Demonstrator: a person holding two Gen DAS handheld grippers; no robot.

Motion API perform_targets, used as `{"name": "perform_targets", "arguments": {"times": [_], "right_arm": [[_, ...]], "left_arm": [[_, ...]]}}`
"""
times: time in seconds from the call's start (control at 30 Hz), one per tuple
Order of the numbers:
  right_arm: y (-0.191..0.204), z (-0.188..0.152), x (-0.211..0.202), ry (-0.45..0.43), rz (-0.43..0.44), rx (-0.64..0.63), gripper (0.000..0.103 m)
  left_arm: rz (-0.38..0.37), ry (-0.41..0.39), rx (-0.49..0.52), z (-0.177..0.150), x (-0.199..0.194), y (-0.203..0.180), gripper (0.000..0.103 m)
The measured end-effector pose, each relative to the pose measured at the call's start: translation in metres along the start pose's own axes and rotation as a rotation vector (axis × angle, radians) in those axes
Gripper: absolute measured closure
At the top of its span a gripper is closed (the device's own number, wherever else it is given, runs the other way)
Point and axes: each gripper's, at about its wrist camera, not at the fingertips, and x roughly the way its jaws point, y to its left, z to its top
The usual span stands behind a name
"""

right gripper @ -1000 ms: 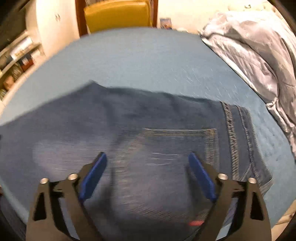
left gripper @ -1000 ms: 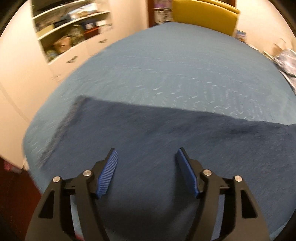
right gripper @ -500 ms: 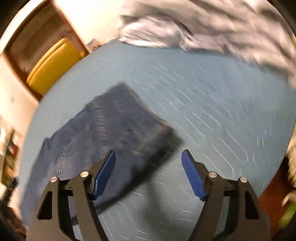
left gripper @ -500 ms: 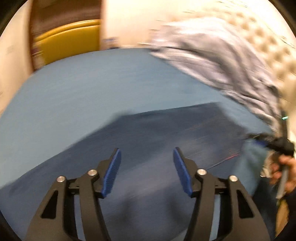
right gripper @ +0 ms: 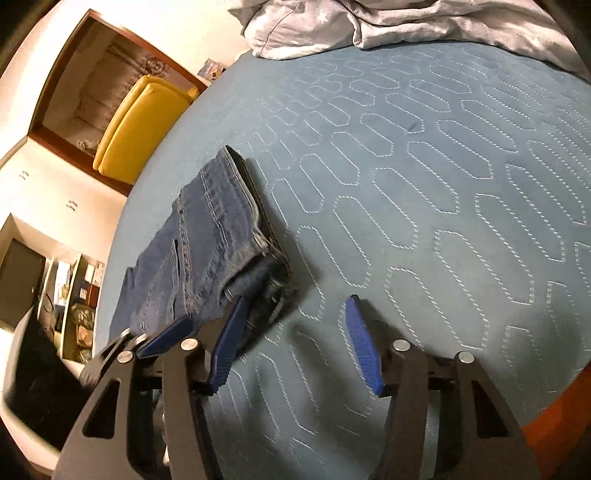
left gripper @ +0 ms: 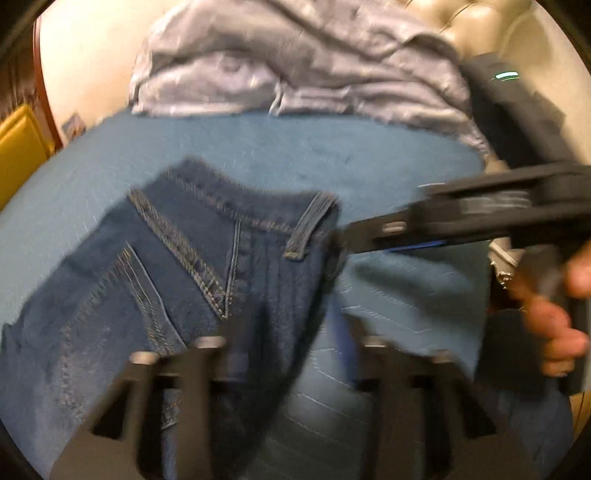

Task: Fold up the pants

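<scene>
Dark blue jeans (right gripper: pixel 207 236) lie folded lengthwise on a blue quilted bedspread (right gripper: pixel 424 166). In the blurred left wrist view the denim (left gripper: pixel 184 266) bunches up over my left gripper (left gripper: pixel 288 325) and hides its fingertips. Its jaws are closing with the fabric caught between them near the waistband. Its blue pad (right gripper: pixel 166 339) shows at the jeans' near edge. My right gripper (right gripper: pixel 297 301) is open and its jaws are closing. Its left fingertip touches the waistband corner, and only bedspread lies between the fingers. From the left wrist it (left gripper: pixel 354 240) reaches in from the right, held by a hand (left gripper: pixel 554 325).
A crumpled grey duvet (right gripper: pixel 406 22) lies along the bed's far side. A yellow chair (right gripper: pixel 136 122) stands past the bed's left end, with shelves (right gripper: pixel 70 295) along the wall. The wooden bed frame (right gripper: pixel 554 435) shows at the near right.
Both grippers swung from the middle of the jeans to the waistband end. The left jaws narrowed onto the denim. The right jaws narrowed and came to the waistband corner.
</scene>
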Motion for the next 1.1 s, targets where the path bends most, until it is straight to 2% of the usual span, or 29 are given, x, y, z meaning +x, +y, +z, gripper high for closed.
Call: {"name": "perform_targets", "arguments": {"times": [0.03, 0.23, 0.33, 0.37, 0.4, 0.43, 0.53, 0.67, 0.73, 0.87, 0.9, 0.93, 0.97, 1.0, 1.03, 1.1], "right_arm": [[0.001, 0.000, 0.000, 0.003, -0.001, -0.013, 0.049], [0.022, 0.004, 0.014, 0.028, -0.004, -0.062, 0.048], [0.028, 0.012, 0.023, 0.034, -0.002, -0.047, 0.049], [0.029, 0.014, 0.025, 0.031, -0.011, -0.051, 0.054], [0.031, 0.015, 0.027, 0.029, -0.026, -0.062, 0.078], [0.030, 0.017, 0.028, 0.031, -0.036, -0.057, 0.086], [0.031, 0.016, 0.019, 0.021, -0.057, -0.076, 0.092], [0.021, 0.011, 0.013, 0.025, -0.080, -0.052, 0.093], [0.015, 0.011, 0.017, 0.028, -0.058, -0.028, 0.093], [0.020, 0.013, 0.014, 0.028, -0.068, -0.035, 0.093], [0.019, 0.014, 0.007, 0.013, -0.098, -0.036, 0.092], [0.018, 0.015, -0.002, -0.011, -0.128, -0.036, 0.088], [0.015, 0.016, -0.016, -0.044, -0.175, -0.034, 0.082], [0.014, 0.017, -0.027, -0.072, -0.225, -0.040, 0.070], [0.015, 0.018, -0.037, -0.099, -0.268, -0.060, 0.070], [0.027, 0.021, -0.048, -0.132, -0.289, -0.110, 0.070]], "left_arm": [[-0.004, -0.002, -0.015, 0.002, 0.003, 0.004, 0.100], [-0.023, -0.048, -0.062, 0.010, -0.017, 0.016, 0.101], [-0.011, -0.048, -0.068, 0.010, -0.020, 0.020, 0.101], [-0.012, -0.050, -0.075, 0.010, -0.021, 0.021, 0.101], [-0.014, -0.052, -0.083, 0.009, -0.022, 0.022, 0.101], [-0.013, -0.055, -0.087, 0.010, -0.023, 0.022, 0.101], [-0.026, -0.067, -0.091, 0.010, -0.028, 0.017, 0.101], [-0.022, -0.053, -0.037, 0.005, -0.023, -0.006, 0.102], [-0.026, -0.029, -0.042, -0.002, -0.013, -0.009, 0.102], [-0.004, -0.011, -0.032, -0.008, -0.003, -0.011, 0.101], [-0.006, -0.012, -0.033, -0.008, -0.002, -0.012, 0.097], [-0.021, -0.015, -0.040, -0.008, -0.002, -0.014, 0.089], [-0.038, -0.018, -0.043, -0.008, -0.002, -0.016, 0.078], [-0.048, -0.022, -0.032, -0.009, -0.002, -0.022, 0.074], [-0.048, -0.026, -0.023, -0.009, -0.001, -0.025, 0.068], [-0.072, -0.074, -0.067, -0.006, -0.017, -0.021, 0.068]]}}
